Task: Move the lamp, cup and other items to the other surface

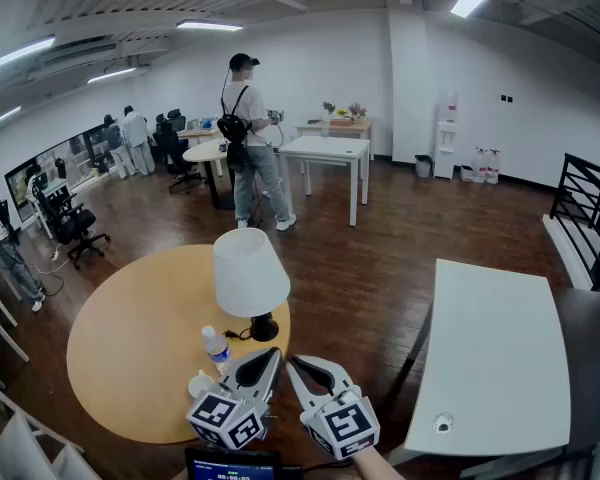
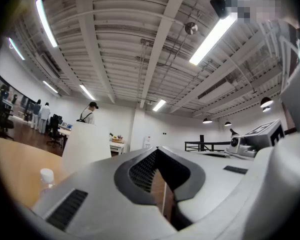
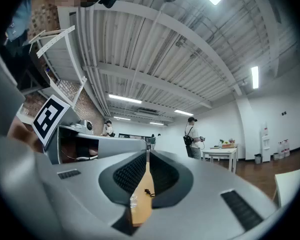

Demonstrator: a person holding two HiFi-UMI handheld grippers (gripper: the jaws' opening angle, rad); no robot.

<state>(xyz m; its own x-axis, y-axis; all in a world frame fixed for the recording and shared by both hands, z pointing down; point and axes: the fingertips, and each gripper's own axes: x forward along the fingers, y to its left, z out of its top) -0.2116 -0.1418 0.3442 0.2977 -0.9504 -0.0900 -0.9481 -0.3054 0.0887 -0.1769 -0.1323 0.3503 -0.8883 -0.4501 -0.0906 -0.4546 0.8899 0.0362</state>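
Observation:
A lamp [image 1: 250,273] with a white shade and a black base stands on the near right part of the round wooden table [image 1: 130,338]. A small clear bottle [image 1: 215,346] and a white cup [image 1: 200,382] sit just in front of the lamp. My left gripper [image 1: 272,353] and right gripper [image 1: 293,361] hover side by side at the table's near edge, both shut and holding nothing. In the left gripper view the left gripper [image 2: 157,150] points past the lampshade [image 2: 87,144] and the bottle [image 2: 46,176]. The right gripper [image 3: 148,151] shows only a thin slit of table between its jaws.
A white rectangular table [image 1: 495,358] stands to the right, across a strip of dark wood floor. A person [image 1: 248,138] stands farther back beside other white tables [image 1: 325,153]. Office chairs [image 1: 70,223] are at the left and a black railing [image 1: 590,208] at the far right.

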